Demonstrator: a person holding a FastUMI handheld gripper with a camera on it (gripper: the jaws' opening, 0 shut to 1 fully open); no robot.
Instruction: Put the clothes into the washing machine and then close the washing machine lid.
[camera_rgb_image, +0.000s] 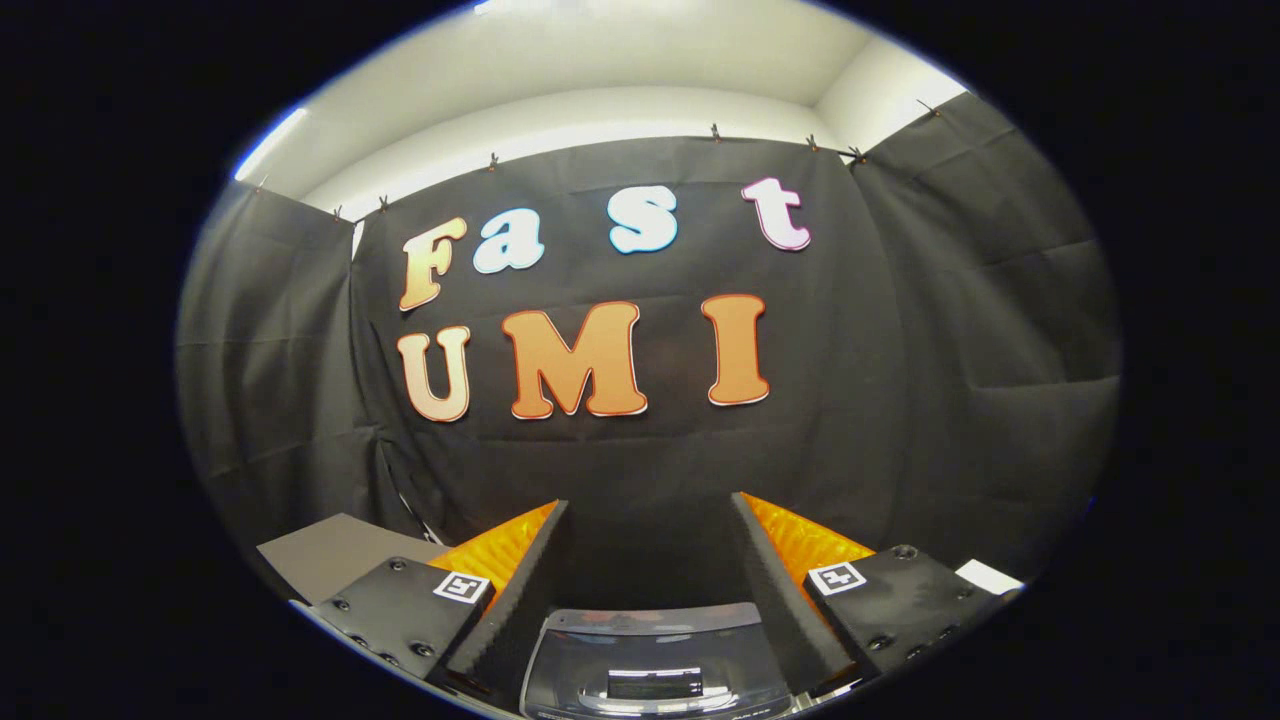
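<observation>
The tool was held level and raised, looking straight at the booth's black cloth wall, with the pale ceiling above it. Its two fingers stood wide apart with nothing between them and nothing gripped; both pointed forward at the cloth.

Low between the fingers, close under the tool, lay the washing machine. Its grey, glossy lid appeared to be down, though little of the machine could be seen, so what it held could not be told. A dark slot sat in the machine's top panel.

Left of the left finger lay a flat grey surface, perhaps the bench. By the right finger's mount a small white piece showed.
</observation>
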